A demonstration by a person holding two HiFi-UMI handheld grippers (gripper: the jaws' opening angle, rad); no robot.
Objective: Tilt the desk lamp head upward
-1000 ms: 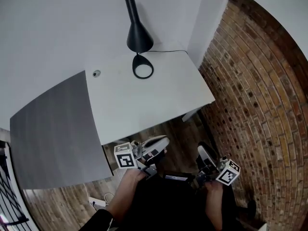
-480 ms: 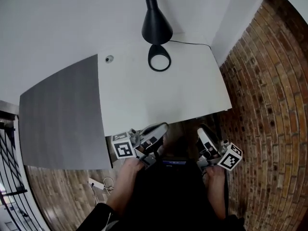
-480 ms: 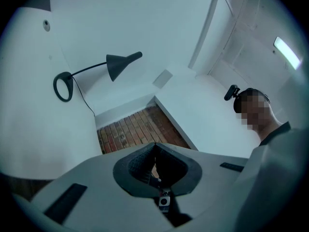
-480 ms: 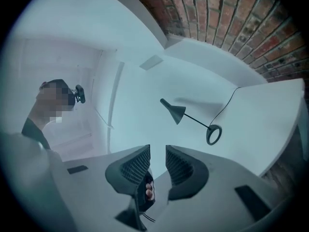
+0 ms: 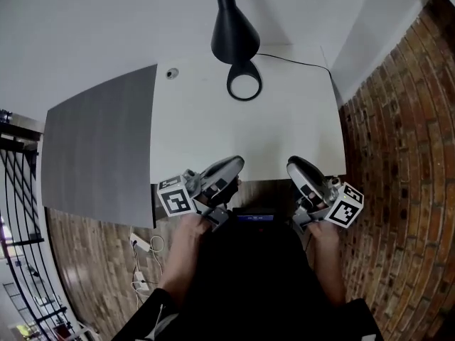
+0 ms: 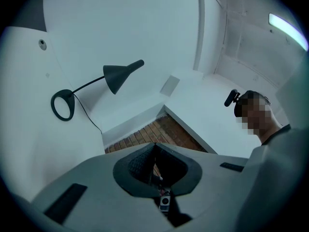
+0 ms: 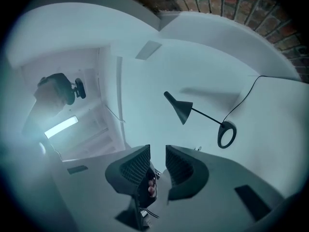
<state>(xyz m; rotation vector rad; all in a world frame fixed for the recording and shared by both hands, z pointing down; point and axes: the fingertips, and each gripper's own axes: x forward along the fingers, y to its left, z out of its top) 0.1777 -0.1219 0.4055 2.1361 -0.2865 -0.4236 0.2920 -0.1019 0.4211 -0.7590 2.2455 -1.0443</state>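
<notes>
The black desk lamp stands at the back of the white desk [image 5: 213, 130], its cone head [image 5: 233, 34] above its ring base [image 5: 244, 89]. The left gripper view shows the lamp head [image 6: 119, 76] and ring base [image 6: 63, 105] far ahead at the left. The right gripper view has the lamp head [image 7: 179, 108] and base [image 7: 226, 134] ahead. My left gripper [image 5: 237, 165] hovers at the desk's front edge, jaws shut and empty [image 6: 154, 147]. My right gripper [image 5: 293, 166] is beside it, open with nothing between its pads [image 7: 157, 152]. Both are far from the lamp.
A grey panel [image 5: 99, 148] adjoins the desk on the left. A brick wall [image 5: 398, 119] runs along the right. The lamp's cable [image 5: 291, 61] trails to the back right corner. A small round fitting [image 5: 171, 73] sits in the desk. A power strip [image 5: 142, 244] lies on the wooden floor.
Both grippers have come up and forward from below the desk to its front edge. The head view has shifted, so the lamp and desk appear nearer. The jaws look unchanged.
</notes>
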